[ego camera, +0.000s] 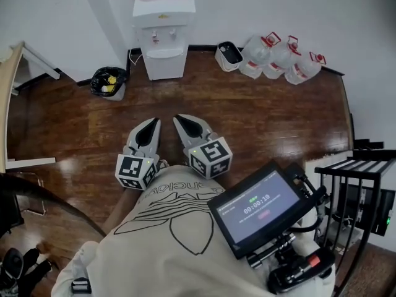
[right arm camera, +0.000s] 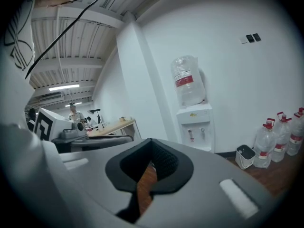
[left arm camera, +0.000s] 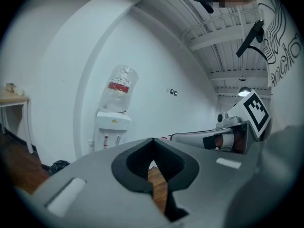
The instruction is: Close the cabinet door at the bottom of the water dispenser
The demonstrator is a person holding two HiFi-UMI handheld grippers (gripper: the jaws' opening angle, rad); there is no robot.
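left claw (ego camera: 152,123): clenched, tips pressed together, grasping nothing and touching nothing.
right claw (ego camera: 180,118): clenched the same way, empty, just beside the left claw, tips close but apart.
through the jaws: in each gripper view only a sliver of wooden floor (ego camera: 266,116) shows in the gap behind the meeting tips.
water dispenser (ego camera: 164,39): well ahead of both claws, against the white wall, far out of reach; its lower front looks like a plain white face, and whether the cabinet door is ajar cannot be told.
head view only: a screen (ego camera: 260,208) lit beside the right claw's marker cube (ego camera: 211,158), low at the person's right.
left gripper view only: the dispenser's bottle (left arm camera: 118,89) ahead-left of the claw, a surface (left arm camera: 12,99) far left, a black-bagged bin (left arm camera: 59,166) left of the dispenser.
right gripper view only: water jugs (right arm camera: 280,137) and a white bin (right arm camera: 245,156) right of the dispenser, ahead-right of the claw.
pose: both grippers held low and close to the person's chest, pointing forward toward the dispenser, angled slightly apart.
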